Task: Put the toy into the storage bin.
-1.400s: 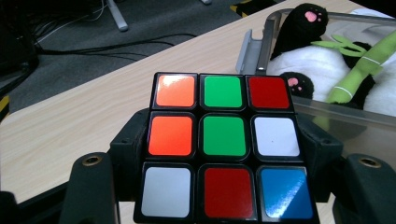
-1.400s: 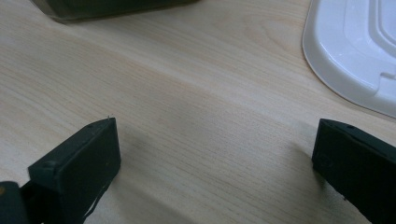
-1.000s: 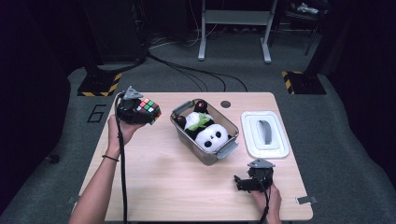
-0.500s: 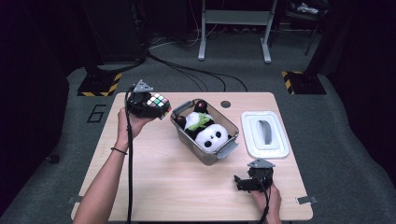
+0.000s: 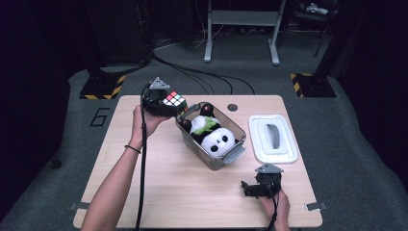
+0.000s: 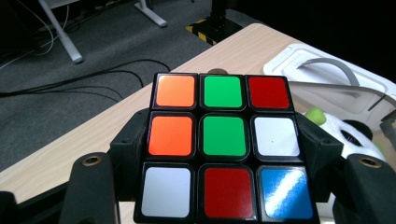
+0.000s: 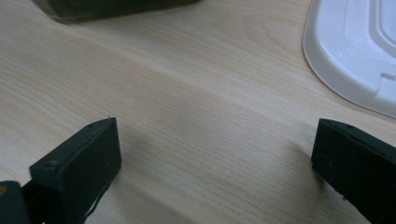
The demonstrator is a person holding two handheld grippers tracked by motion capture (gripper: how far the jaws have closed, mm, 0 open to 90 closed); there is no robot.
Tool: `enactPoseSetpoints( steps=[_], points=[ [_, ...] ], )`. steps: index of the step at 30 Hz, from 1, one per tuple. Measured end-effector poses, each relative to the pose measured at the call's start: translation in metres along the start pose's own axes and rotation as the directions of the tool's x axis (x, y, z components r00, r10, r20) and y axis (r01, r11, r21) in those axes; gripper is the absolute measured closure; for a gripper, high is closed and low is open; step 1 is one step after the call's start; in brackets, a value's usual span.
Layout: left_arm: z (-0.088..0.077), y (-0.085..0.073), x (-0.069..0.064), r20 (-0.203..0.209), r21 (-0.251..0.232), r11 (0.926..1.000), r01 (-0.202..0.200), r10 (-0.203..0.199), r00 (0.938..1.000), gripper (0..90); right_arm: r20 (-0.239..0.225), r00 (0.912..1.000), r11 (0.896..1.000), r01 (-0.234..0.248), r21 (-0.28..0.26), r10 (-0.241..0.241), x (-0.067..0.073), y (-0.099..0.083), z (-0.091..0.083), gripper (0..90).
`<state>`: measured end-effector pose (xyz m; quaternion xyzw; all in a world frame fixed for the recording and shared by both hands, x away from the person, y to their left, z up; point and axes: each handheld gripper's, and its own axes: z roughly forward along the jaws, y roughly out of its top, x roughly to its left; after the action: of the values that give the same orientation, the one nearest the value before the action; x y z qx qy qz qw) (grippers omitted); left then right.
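The left gripper (image 5: 166,103) has carried the Rubik's cube (image 5: 173,101) from the table's left side up to the clear bin (image 5: 236,153). Its jaws are clamped on the cube, just beside the bin's rim. Next, bring it over the plush panda (image 5: 219,141), then let go gently. The right gripper (image 5: 250,187) rests with jaws apart.

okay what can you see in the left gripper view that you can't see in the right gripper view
Left gripper view alone: the puzzle cube clamped between the left gripper jaws, the panda toy in the clear box, and floor cables.

Right gripper view alone: the right gripper, jaws wide apart with nothing between them, low over bare wood.

Both: the wooden table and the white lid.
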<state>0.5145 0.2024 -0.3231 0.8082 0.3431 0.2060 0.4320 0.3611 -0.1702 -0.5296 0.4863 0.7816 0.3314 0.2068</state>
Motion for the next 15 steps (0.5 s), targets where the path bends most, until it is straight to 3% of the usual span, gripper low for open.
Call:
enactPoseSetpoints(
  steps=[15],
  points=[
    [0.041,0.013,-0.014,0.084,0.025,0.9994,-0.024,0.022,0.9962,33.9,0.002,1.0,1.0,-0.004,-0.002,0.004,0.0,0.0,0.0,0.8]
  ],
)
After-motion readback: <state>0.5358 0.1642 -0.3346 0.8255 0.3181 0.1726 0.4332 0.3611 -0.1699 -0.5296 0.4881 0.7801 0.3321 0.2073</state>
